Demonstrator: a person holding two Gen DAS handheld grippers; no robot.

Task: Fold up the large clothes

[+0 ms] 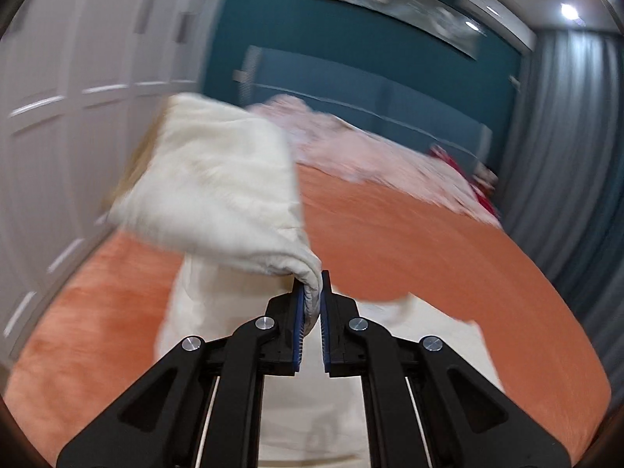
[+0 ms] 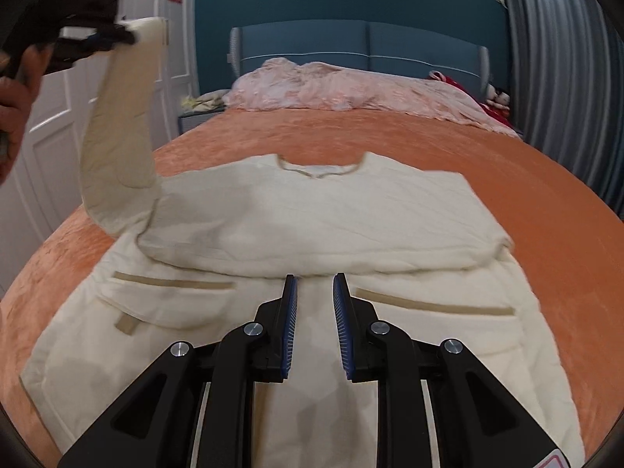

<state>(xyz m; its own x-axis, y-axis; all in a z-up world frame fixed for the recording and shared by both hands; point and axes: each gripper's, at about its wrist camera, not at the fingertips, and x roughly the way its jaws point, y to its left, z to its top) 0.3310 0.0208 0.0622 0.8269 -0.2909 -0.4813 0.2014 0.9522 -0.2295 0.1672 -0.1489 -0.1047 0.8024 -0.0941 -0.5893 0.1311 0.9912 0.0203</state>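
Note:
A cream quilted jacket (image 2: 312, 214) lies flat on the orange bedspread (image 2: 507, 179), collar toward the headboard, with its right sleeve folded across the chest. My left gripper (image 1: 312, 284) is shut on the cuff of the other sleeve (image 1: 218, 187) and holds it raised above the bed. In the right wrist view that sleeve (image 2: 124, 117) stands up at the left, pinched by the left gripper (image 2: 117, 35), with a person's hand (image 2: 15, 105) behind it. My right gripper (image 2: 315, 284) hovers over the jacket's lower front between the two pockets, open with nothing between its fingers.
Crumpled pink bedding (image 2: 351, 89) lies along the blue headboard (image 2: 358, 43). White wardrobe doors (image 2: 58, 124) run along the left of the bed and a grey curtain (image 2: 565, 78) along the right. Something red (image 2: 495, 109) sits at the far right corner.

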